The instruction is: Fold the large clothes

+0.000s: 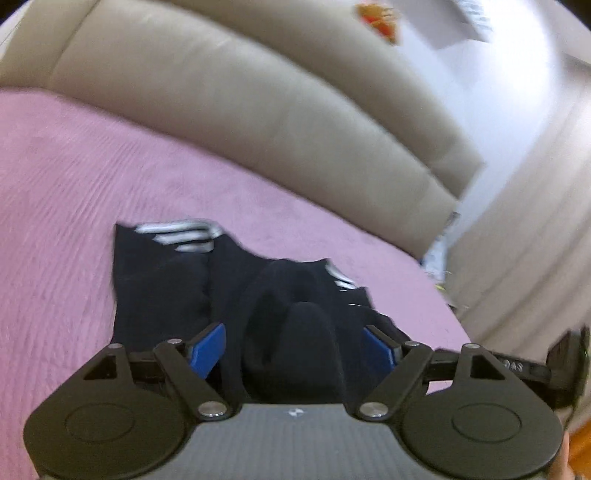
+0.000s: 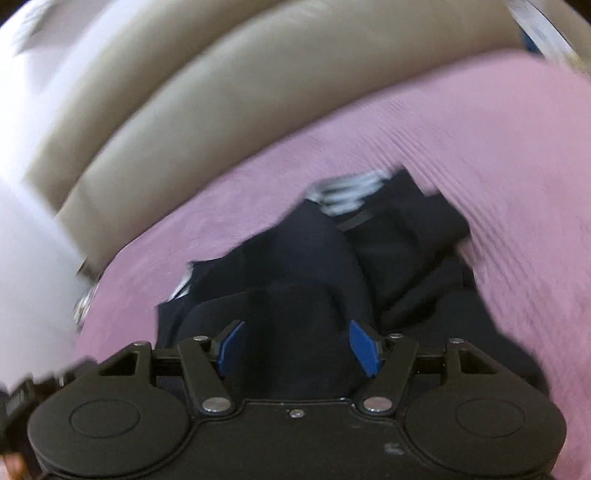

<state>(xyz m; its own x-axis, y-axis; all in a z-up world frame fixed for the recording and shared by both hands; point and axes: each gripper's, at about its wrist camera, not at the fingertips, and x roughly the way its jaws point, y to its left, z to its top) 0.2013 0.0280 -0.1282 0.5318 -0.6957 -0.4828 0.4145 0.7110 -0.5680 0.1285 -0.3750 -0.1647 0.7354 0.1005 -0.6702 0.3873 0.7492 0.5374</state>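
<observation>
Only left gripper view shows orange decoration.

Both wrist cams sit low, close over the dark garment, facing the beige headboard; both share these.

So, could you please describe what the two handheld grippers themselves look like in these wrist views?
The left gripper has black linkage arms with silver pivot pins, round black discs, a grey textured base plate and blue finger pads. The right gripper has the same build, but with a black base plate. No cables or sleeves show.
</observation>
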